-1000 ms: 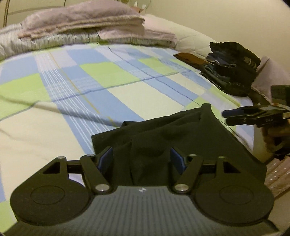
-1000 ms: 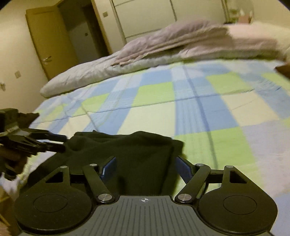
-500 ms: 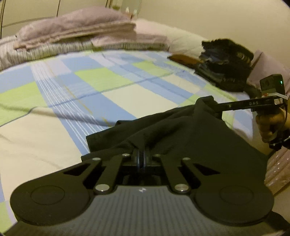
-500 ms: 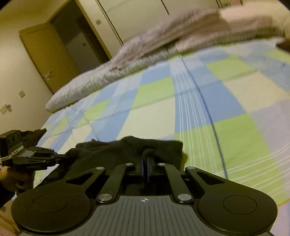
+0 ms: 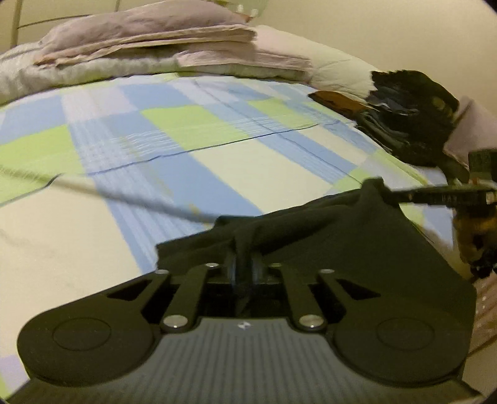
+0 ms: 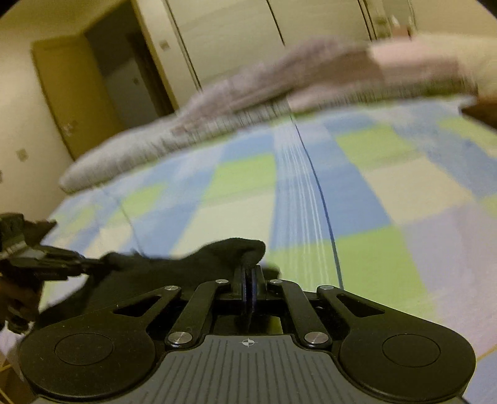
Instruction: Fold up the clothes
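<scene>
Clamped on a bunched fold of the dark garment (image 5: 310,236), the left gripper (image 5: 243,273) has its blue-padded fingers nearly together, with a ridge of cloth pinched upright between them; its jaws have eased slightly apart in the last half second, yet the fabric is still caught in them. Seen from the right wrist, the right gripper (image 6: 248,286) is pressed fully closed, its pads meeting on a thin edge of the same garment, which humps up just beyond the fingertips. Both tools hold opposite ends of the garment, so the cloth stretches between them at the near edge of the bed. From the left wrist view, the right gripper comes in from the right with a hand (image 5: 472,233) behind it; from the right wrist view, the left gripper enters from the left.

Beyond the garment spreads the checked bedsheet (image 5: 186,130) in blue, green and cream squares. At its far end lie folded pinkish-grey blankets (image 5: 149,37) on a pale striped quilt (image 5: 77,66). Far right on the bed sits a pile of dark clothes (image 5: 410,108), well apart from the held piece. A wooden door (image 6: 62,93) and pale wardrobe panels (image 6: 310,21) stand behind the bed; this view is blurred.
</scene>
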A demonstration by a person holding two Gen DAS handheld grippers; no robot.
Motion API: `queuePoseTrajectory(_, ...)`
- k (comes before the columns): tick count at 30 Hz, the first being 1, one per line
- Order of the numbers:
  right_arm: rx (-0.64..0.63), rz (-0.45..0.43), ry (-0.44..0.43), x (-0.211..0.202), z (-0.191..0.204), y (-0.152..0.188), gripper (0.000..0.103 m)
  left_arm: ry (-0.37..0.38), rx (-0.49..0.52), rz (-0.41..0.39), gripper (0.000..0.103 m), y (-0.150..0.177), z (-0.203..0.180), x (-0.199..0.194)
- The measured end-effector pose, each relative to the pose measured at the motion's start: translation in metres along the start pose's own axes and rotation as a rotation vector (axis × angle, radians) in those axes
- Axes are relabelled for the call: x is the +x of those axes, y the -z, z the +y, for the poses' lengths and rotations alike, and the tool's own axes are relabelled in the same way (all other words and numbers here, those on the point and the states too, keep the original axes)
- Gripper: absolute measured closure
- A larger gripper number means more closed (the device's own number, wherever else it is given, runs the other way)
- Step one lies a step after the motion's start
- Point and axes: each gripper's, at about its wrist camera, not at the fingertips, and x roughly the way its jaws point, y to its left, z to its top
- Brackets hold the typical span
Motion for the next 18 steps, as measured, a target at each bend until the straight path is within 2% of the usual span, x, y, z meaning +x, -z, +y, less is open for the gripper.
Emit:
queuePoseTrajectory(1,0.005,0.012,0.003,0.002,-0.001,0.002,0.101,-0.008,-0.016,-0.009,0.084,0.002,0.003,-0.005)
queuePoseTrajectory(2,0.013,0.014,0.008,0.001,-0.002,0.003,0.101,-0.026,-0.035,-0.020,0.072,0.004,0.007,-0.012)
queuePoseTrajectory(3,0.020,0.013,0.015,-0.001,-0.003,0.004,0.101,-0.044,-0.054,-0.035,0.066,0.007,0.012,-0.021)
queuePoseTrajectory(7,0.016,-0.003,0.054,-0.015,-0.002,0.005,0.100,-0.093,-0.154,-0.062,0.066,0.015,0.041,-0.043)
queuePoseTrajectory(9,0.023,-0.012,0.059,-0.020,-0.003,0.006,0.099,-0.094,-0.192,-0.069,0.068,0.015,0.050,-0.045)
queuePoseTrajectory(13,0.082,-0.034,0.042,-0.018,-0.007,0.006,0.095,-0.033,-0.206,-0.053,0.068,0.009,0.052,-0.034)
queuePoseTrajectory(15,0.109,-0.046,0.035,-0.015,-0.007,0.005,0.070,-0.016,-0.186,-0.032,0.068,0.009,0.049,-0.025)
queuePoseTrajectory(16,0.118,-0.055,0.031,-0.015,-0.007,0.004,0.041,-0.010,-0.174,-0.021,0.068,0.009,0.048,-0.022)
queuePoseTrajectory(17,0.124,-0.066,0.025,-0.014,-0.006,0.004,0.036,-0.007,-0.164,-0.016,0.069,0.009,0.046,-0.019)
queuePoseTrajectory(18,0.124,-0.071,0.013,-0.014,-0.006,0.003,0.036,-0.003,-0.154,-0.011,0.069,0.010,0.044,-0.016)
